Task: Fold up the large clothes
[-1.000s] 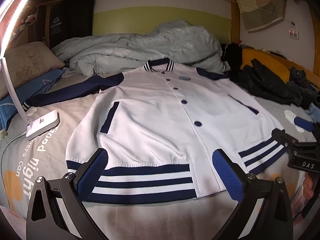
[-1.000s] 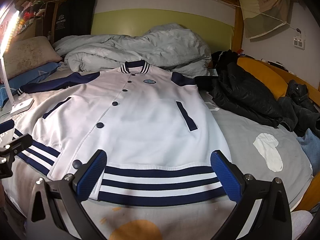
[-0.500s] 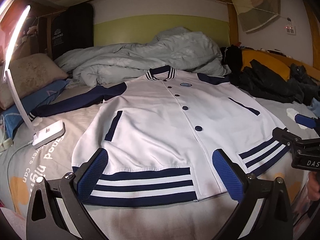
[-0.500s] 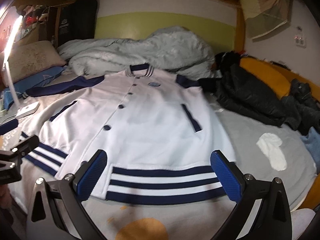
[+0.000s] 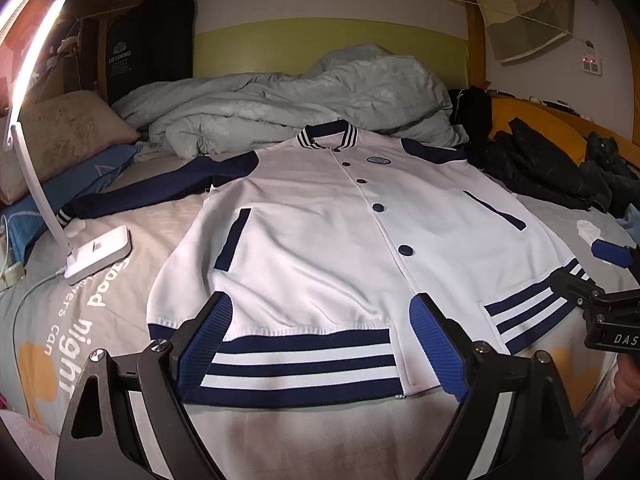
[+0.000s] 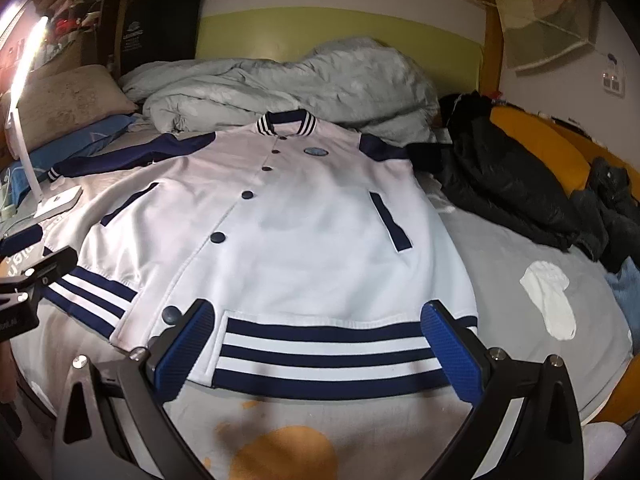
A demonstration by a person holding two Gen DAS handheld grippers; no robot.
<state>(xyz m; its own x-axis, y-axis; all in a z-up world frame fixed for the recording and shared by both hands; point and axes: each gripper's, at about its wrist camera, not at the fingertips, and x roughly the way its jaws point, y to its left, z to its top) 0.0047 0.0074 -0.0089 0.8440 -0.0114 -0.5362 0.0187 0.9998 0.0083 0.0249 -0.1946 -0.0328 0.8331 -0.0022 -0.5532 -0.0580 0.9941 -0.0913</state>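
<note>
A white varsity jacket (image 5: pixel 320 240) with navy sleeves, navy buttons and a navy-striped hem lies flat, front up, on the bed; it also shows in the right wrist view (image 6: pixel 304 240). Its left sleeve (image 5: pixel 152 192) stretches out to the left. The right sleeve is hidden. My left gripper (image 5: pixel 320 344) is open and empty, over the hem's left half. My right gripper (image 6: pixel 320 348) is open and empty, over the hem's right half. Each gripper shows at the edge of the other's view (image 5: pixel 608 312) (image 6: pixel 28 280).
A white desk lamp (image 5: pixel 96 252) stands on the grey sheet (image 5: pixel 80 312) left of the jacket. A rumpled grey duvet (image 5: pixel 288 108) lies behind the collar. Black clothes (image 6: pixel 508 184) pile at the right. A white sock (image 6: pixel 552 300) lies right of the jacket. Pillows (image 5: pixel 64 136) sit far left.
Both grippers have drawn back a little and tilted, so the jacket sits lower and smaller in both views. The jacket has not moved. Both stay open.
</note>
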